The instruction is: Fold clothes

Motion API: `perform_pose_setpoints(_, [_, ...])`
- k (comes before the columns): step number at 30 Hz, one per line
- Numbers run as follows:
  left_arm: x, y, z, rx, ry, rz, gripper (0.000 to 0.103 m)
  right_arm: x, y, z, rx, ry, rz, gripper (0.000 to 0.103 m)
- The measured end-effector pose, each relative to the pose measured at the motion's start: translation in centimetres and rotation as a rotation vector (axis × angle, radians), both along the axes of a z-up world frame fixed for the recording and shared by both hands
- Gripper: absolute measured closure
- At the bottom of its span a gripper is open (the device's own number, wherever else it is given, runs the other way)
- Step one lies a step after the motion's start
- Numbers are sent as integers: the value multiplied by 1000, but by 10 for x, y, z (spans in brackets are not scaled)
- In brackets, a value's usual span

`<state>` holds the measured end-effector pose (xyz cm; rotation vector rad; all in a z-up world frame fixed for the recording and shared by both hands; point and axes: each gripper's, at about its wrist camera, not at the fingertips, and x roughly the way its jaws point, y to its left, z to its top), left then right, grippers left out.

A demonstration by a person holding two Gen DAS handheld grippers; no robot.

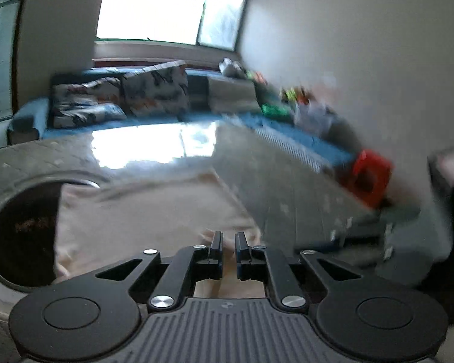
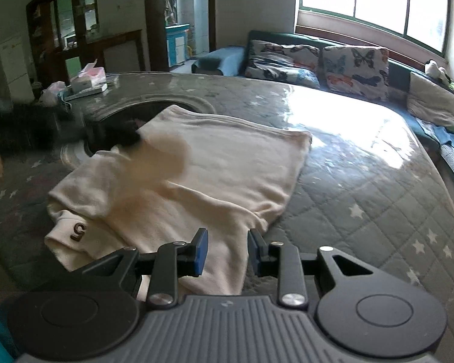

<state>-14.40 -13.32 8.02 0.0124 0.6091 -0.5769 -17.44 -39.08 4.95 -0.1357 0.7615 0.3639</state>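
A cream sweatshirt lies partly folded on the grey quilted table, with a sleeve cuff marked "5" at its near left. My right gripper is open, its fingers either side of a strip of cream fabric at the garment's near edge. A blurred fold of cream cloth hangs lifted over the sweatshirt's left part, under a dark blurred shape. In the left wrist view, which is motion-blurred, the sweatshirt lies ahead. My left gripper is nearly closed with cream fabric between and below its fingers.
A round dark opening sits in the table beside the sweatshirt. A blue sofa with butterfly cushions runs along the far side under the window. A tissue box and small items stand at the table's far left. A red stool is at right.
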Motion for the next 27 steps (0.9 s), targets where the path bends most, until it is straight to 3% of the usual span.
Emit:
perform_pose_setpoints(5, [-5,24,-3,22,-5,60,78,1,0,4,16,2,-2,75])
perform_pose_setpoints(11, [-6,75,-20,100,30,161,78,16,18,-6,43,49,39,76])
perform_pose_setpoints(19, [-17,101,-38,129,53,173,75,28,32,-24,17,124,37,78])
perform_pose_setpoints(23, [-16,100,-43,146,50,140,75,26,34,-22,20,131,35,98])
perform_pose_setpoints(27, [-19,98,-47,172,42,105,75,18,36,-10,11,90,28,99])
